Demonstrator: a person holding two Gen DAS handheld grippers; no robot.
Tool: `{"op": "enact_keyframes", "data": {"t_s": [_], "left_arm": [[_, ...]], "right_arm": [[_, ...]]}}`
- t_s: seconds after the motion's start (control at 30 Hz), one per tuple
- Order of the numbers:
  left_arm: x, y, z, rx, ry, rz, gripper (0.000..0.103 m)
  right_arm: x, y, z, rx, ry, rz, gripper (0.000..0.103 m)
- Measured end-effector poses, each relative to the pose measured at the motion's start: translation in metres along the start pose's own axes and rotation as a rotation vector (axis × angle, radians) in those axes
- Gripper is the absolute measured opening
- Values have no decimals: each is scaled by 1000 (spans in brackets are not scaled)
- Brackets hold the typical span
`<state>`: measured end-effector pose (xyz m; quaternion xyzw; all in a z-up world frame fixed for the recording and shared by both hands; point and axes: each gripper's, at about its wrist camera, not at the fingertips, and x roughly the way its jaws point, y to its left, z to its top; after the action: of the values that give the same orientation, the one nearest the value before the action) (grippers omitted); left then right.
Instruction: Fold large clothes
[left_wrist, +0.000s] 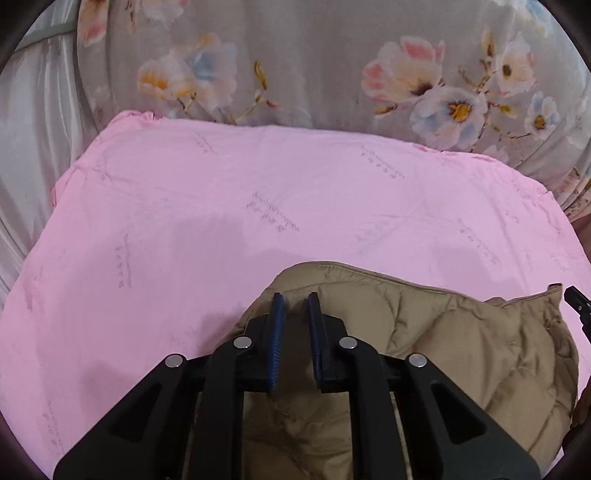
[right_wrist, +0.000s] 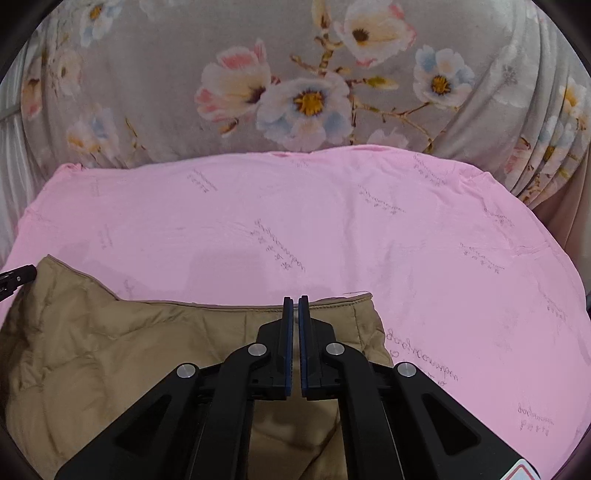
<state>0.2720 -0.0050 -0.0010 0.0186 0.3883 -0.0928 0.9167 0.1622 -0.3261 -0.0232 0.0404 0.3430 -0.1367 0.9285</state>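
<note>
Left wrist view was filled mostly by a pink sheet (left_wrist: 221, 206) spread flat, backed by a floral cover (left_wrist: 332, 66). On the sheet's near edge a tan quilted jacket (left_wrist: 461, 350) was seen bunched, its long axis running side to side across both views. It lay directly beneath and ahead of both tools. The left gripper (left_wrist: 296, 301) was held over its left end, narrowly parted, with nothing clamped. The right gripper (right_wrist: 295, 302) was poised over the hem near the right end, shut on nothing. Neither hand was judged nearer.
</note>
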Motion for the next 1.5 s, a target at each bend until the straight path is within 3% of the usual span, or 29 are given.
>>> {"op": "enact_keyframes", "data": {"t_s": [0.1, 0.2, 0.4, 0.67, 1.2, 1.27, 1.37, 1.43, 1.5], "left_arm": [[31, 13, -18, -10, 53, 53, 13], [43, 32, -31, -84, 84, 1, 13], [39, 30, -48, -77, 61, 14, 13], [47, 14, -47, -3, 39, 73, 12], [94, 8, -3, 97, 57, -20, 11], [91, 8, -4, 96, 53, -2, 12], [71, 7, -10, 111, 41, 95, 15], [37, 8, -15, 72, 27, 78, 15], [0, 1, -18, 38, -3, 58, 15]], "right_arm": [[37, -7, -12, 2, 95, 6, 2], [58, -12, -34, 53, 156, 87, 1], [56, -9, -44, 62, 129, 106, 0], [56, -9, -45, 87, 121, 97, 0], [59, -5, -47, 225, 120, -33, 0], [60, -6, -47, 230, 123, -14, 0], [57, -13, -43, 244, 135, 34, 0], [33, -16, -38, 265, 104, 51, 11], [-4, -9, -29, 273, 26, 106, 11]]}}
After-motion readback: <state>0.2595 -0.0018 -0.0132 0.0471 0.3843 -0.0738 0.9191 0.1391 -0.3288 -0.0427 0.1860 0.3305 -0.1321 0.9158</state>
